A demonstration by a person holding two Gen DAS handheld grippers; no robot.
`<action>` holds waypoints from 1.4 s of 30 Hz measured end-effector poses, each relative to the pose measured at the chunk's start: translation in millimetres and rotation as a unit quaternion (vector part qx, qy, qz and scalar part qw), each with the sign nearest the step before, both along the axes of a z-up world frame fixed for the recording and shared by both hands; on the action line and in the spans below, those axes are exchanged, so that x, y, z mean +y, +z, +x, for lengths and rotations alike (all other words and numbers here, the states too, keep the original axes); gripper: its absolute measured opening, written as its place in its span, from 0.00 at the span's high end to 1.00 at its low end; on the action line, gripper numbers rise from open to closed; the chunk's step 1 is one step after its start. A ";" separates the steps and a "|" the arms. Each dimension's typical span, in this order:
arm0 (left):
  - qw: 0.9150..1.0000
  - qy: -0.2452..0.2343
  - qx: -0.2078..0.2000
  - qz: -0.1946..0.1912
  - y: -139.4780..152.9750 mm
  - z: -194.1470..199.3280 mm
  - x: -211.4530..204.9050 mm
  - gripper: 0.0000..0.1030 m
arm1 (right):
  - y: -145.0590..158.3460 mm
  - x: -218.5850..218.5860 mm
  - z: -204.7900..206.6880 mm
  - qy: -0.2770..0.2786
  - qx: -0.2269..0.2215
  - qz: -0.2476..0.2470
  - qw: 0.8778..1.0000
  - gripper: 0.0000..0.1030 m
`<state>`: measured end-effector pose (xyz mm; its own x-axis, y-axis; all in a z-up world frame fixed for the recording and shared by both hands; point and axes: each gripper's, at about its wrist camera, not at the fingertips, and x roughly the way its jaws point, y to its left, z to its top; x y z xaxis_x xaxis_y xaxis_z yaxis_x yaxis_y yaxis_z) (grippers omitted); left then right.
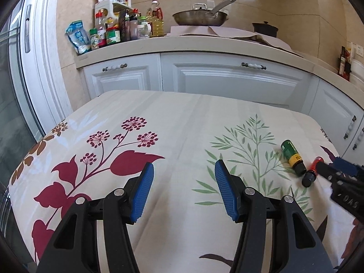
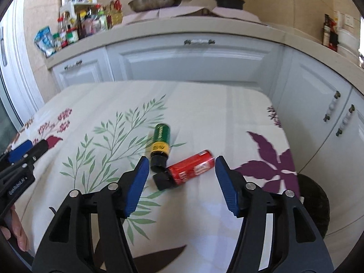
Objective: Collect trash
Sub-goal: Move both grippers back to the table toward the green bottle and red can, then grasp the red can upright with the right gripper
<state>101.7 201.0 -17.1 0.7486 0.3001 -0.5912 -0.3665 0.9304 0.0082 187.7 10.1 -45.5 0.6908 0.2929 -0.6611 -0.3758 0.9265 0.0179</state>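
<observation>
While both tongs stood spread and gripped nothing, right tongs (image 2: pixel 182 173) framed the red bottle (image 2: pixel 191 169) | green bottle (image 2: pixel 161 140), cylindrical, black-capped, lay just beyond, caps meeting | left tongs (image 1: pixel 184 179) hung over bare floral cloth on surface (image 1: pixel 182 118) | surface's far edge well ahead.

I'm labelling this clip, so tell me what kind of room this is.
Most likely a home kitchen. A frying pan sits on the counter, a cluster of condiment bottles and jars stands beside it, and white cabinets run below. In front is a table under a floral tablecloth.
</observation>
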 end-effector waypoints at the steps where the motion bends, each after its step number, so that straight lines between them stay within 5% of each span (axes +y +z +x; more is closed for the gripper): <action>1: 1.000 0.000 0.000 -0.001 -1.0 -0.2 1.0 0.46 | -3.8 4.5 2.2 0.002 0.008 -0.007 1.000 0.43; 18: 1.000 -0.027 0.001 -0.010 -1.8 4.3 -14.8 0.46 | -15.3 -42.6 17.6 -0.060 0.032 -0.031 0.997 0.43; 30: 0.998 -0.055 0.002 -0.017 -0.1 17.1 -44.0 0.46 | -8.2 -26.5 36.4 -0.022 0.023 -0.018 0.999 0.43; 33: 0.998 -0.061 0.005 -0.018 -1.5 21.7 -50.9 0.46 | -12.8 -25.3 43.5 -0.018 0.034 -0.017 0.999 0.56; 35: 0.998 -0.066 0.008 -0.018 -2.0 24.8 -56.7 0.46 | -17.0 -26.4 46.6 -0.010 0.050 -0.014 0.999 0.76; 42: 0.996 -0.089 0.013 -0.022 -2.0 37.1 -78.9 0.46 | -14.4 -44.5 41.9 -0.015 0.044 0.002 0.999 0.77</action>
